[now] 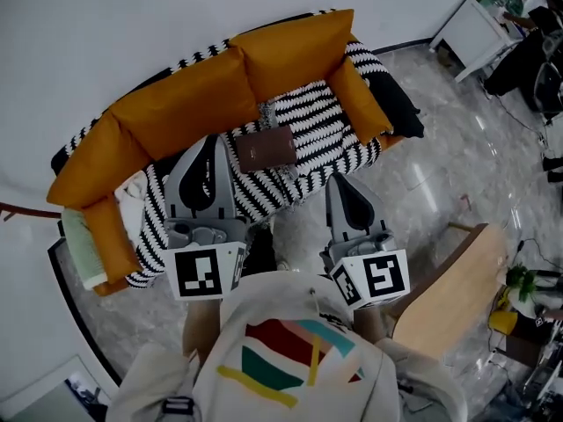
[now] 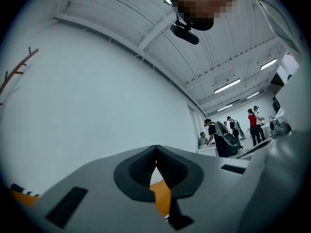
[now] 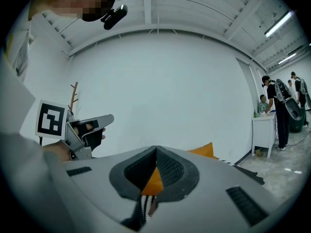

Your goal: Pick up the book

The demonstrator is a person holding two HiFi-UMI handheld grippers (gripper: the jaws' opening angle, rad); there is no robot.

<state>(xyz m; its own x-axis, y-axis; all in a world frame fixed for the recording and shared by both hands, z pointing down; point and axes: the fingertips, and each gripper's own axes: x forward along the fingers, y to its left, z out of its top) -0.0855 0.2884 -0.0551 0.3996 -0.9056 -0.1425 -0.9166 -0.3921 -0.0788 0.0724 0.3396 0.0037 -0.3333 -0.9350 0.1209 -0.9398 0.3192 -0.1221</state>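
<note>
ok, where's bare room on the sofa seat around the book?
Free: striped throw between book and right orange arm cushion, plus the strip in front of the book. Left of the book is hidden by the left gripper. Crowded: far left end, white cloth and green cushion.

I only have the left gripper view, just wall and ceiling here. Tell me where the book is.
Observer: In the head view the book lies flat on the striped blanket over the sofa seat.
Operator: Give me its place relative to the grippers.
Observer: In that view it sits just right of the left gripper tip and beyond the right gripper; neither holds it.
Operator: Report the right gripper's jaws.
Observer: Shut, with nothing between them, in the right gripper view.
</note>
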